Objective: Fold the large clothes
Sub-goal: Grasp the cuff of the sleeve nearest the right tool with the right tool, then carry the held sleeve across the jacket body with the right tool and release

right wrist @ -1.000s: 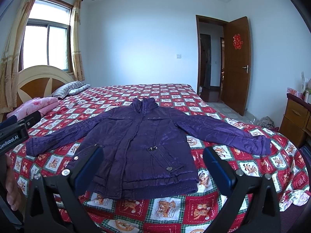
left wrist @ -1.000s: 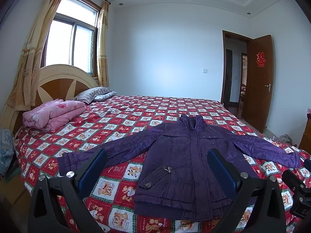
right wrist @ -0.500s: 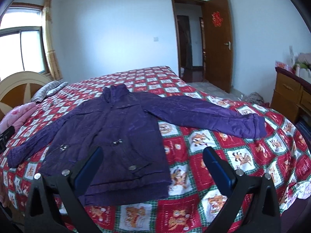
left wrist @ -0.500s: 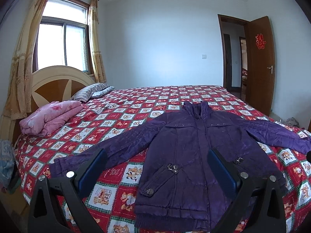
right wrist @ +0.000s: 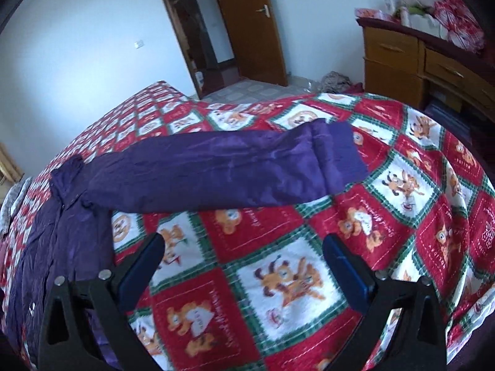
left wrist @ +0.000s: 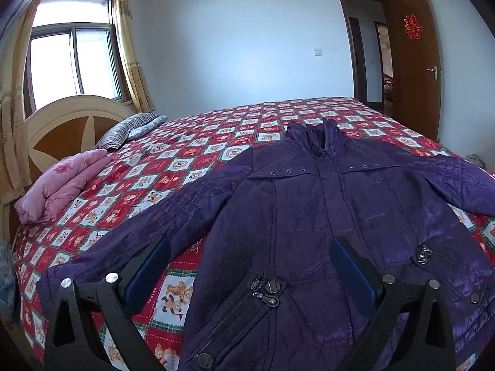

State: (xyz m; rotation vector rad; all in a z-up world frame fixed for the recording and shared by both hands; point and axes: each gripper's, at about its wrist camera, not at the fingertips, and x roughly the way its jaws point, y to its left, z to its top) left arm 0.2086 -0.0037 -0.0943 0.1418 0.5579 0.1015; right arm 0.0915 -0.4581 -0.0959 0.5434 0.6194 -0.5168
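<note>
A purple padded jacket (left wrist: 324, 216) lies front up and spread flat on the bed, collar away from me, both sleeves stretched out. My left gripper (left wrist: 247, 247) is open and empty, above the jacket's lower left front near a zip pocket (left wrist: 263, 293). My right gripper (right wrist: 244, 244) is open and empty, above the bedspread just below the jacket's right sleeve (right wrist: 232, 173); the sleeve's cuff (right wrist: 343, 154) lies to the upper right.
The bed has a red, white and green patchwork spread (right wrist: 294, 278). A folded pink quilt (left wrist: 62, 182) and striped pillow (left wrist: 130, 130) lie by the headboard (left wrist: 62, 123). A wooden dresser (right wrist: 417, 61) stands right of the bed, an open door (left wrist: 411, 61) beyond.
Both grippers have moved closer to the bed and lower. The right one has swung right, from the jacket's body to its right sleeve. Both stay open.
</note>
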